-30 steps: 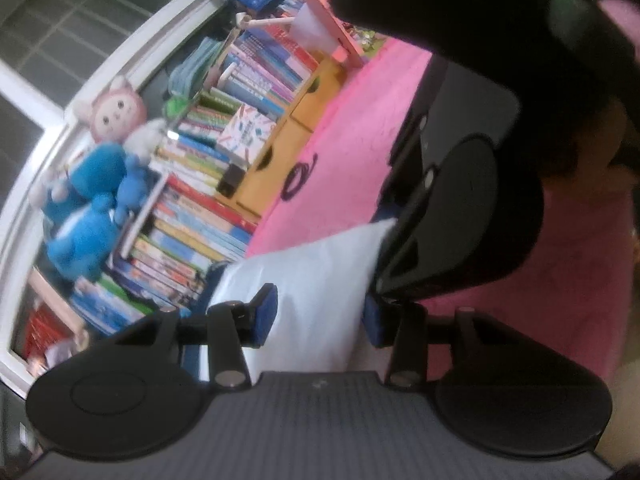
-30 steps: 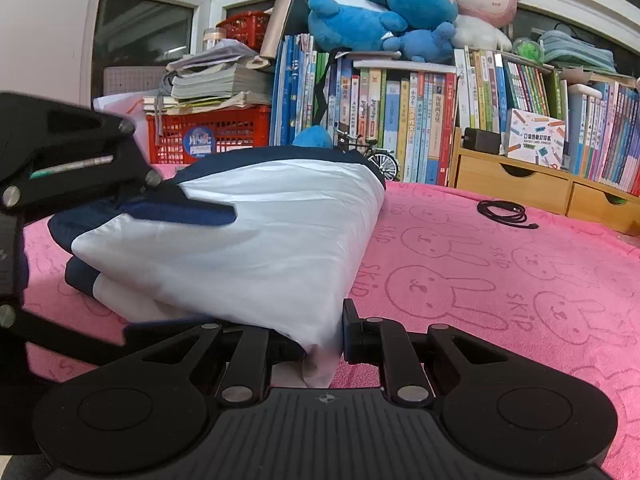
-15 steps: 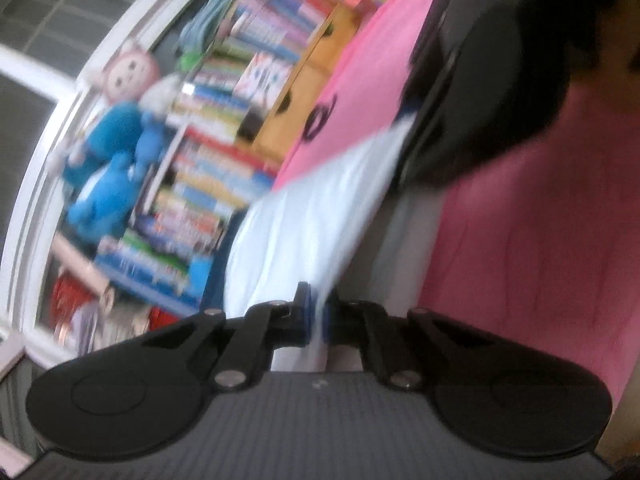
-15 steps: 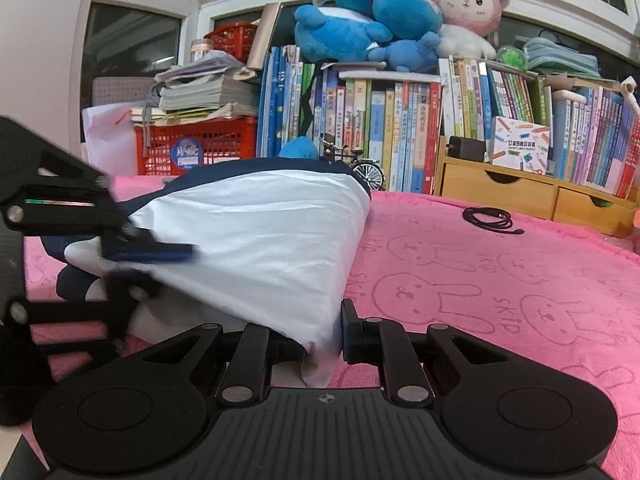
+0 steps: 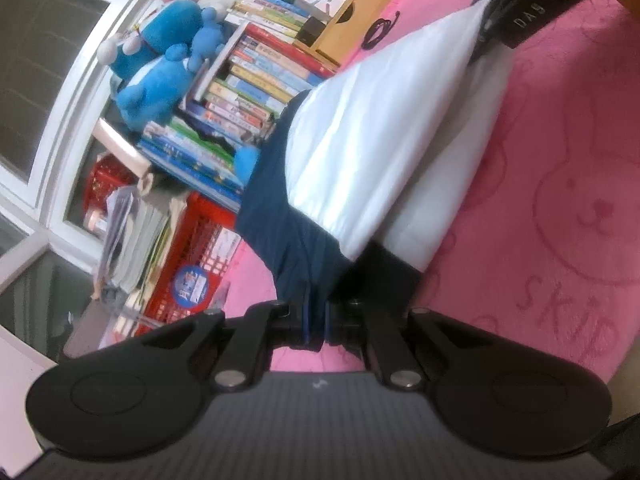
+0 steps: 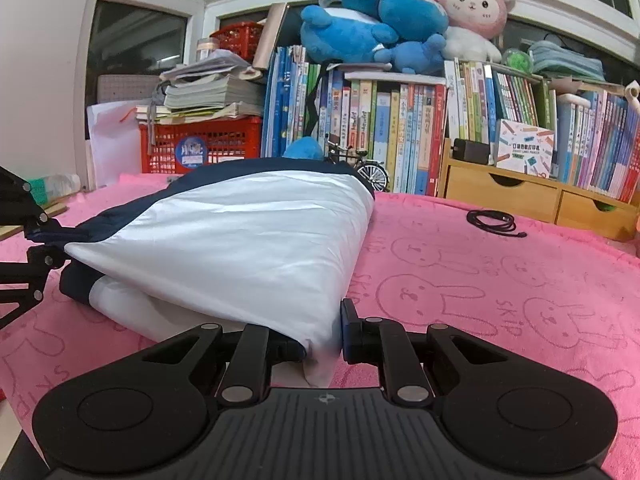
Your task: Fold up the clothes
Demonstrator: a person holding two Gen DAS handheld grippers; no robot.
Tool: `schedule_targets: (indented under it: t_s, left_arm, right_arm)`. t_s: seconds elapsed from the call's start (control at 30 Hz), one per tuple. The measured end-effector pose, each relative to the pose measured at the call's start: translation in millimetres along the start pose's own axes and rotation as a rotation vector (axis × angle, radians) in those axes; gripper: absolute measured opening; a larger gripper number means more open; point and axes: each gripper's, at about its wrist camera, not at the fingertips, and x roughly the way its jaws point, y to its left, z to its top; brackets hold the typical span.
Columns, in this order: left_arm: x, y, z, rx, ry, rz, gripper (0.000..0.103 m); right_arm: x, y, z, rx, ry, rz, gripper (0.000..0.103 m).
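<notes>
A folded white and navy garment [image 6: 240, 248] lies on a pink bunny-print blanket [image 6: 500, 304]. My right gripper [image 6: 322, 344] is shut on its near white corner, low over the blanket. In the left wrist view, my left gripper [image 5: 315, 326] is shut on the navy edge of the same garment [image 5: 360, 140], whose upper layer stretches from it toward the right gripper [image 5: 516, 12] at the top right. The right wrist view shows the left gripper [image 6: 36, 236] at the left edge, pinching the navy hem. Below the held layer lies another white fold.
Behind the blanket stand rows of books [image 6: 400, 128] with blue and pink plush toys [image 6: 380, 16] on top, a red basket [image 6: 200, 144] with stacked papers, a wooden drawer unit [image 6: 520, 196], a small model bicycle [image 6: 368, 172] and a black cable [image 6: 496, 220].
The left gripper went from open around the white fabric to shut on the navy edge, and it swung along the garment. The right gripper kept its grip and stayed put.
</notes>
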Motion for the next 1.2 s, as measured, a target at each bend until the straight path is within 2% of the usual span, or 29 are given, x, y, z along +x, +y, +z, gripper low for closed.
schedule_targets:
  t_s: [0.6, 0.7, 0.9, 1.03, 1.1, 1.17, 1.2]
  left_arm:
    - [0.1, -0.4, -10.4, -0.047, 0.031, -0.011, 0.009]
    - [2.8, 0.3, -14.8, -0.055, 0.055, -0.010, 0.009]
    - [11.8, 4.2, -34.4, -0.138, 0.141, -0.015, 0.008]
    - [-1.3, 5.4, -35.8, -0.162, 0.131, -0.007, 0.010]
    - [-11.7, 3.3, -33.6, -0.157, 0.105, -0.007, 0.011]
    - [-20.1, 1.5, -30.7, -0.157, 0.077, -0.011, 0.011]
    - [-22.7, 0.0, -28.3, -0.159, 0.063, -0.018, 0.011]
  right_arm:
    - [0.2, 3.2, 0.8, -0.018, 0.012, -0.011, 0.017]
    - [1.1, 3.2, 0.9, -0.015, 0.020, -0.014, 0.017]
    - [2.9, 3.9, 0.9, -0.016, 0.035, -0.020, 0.017]
    - [4.5, 6.1, 1.0, -0.028, 0.048, -0.030, 0.018]
    - [5.0, 6.5, 1.2, -0.026, 0.062, -0.038, 0.020]
    - [3.4, 6.1, 1.0, -0.011, 0.077, -0.051, 0.032]
    - [1.1, 5.4, -0.1, 0.005, 0.087, -0.054, 0.034]
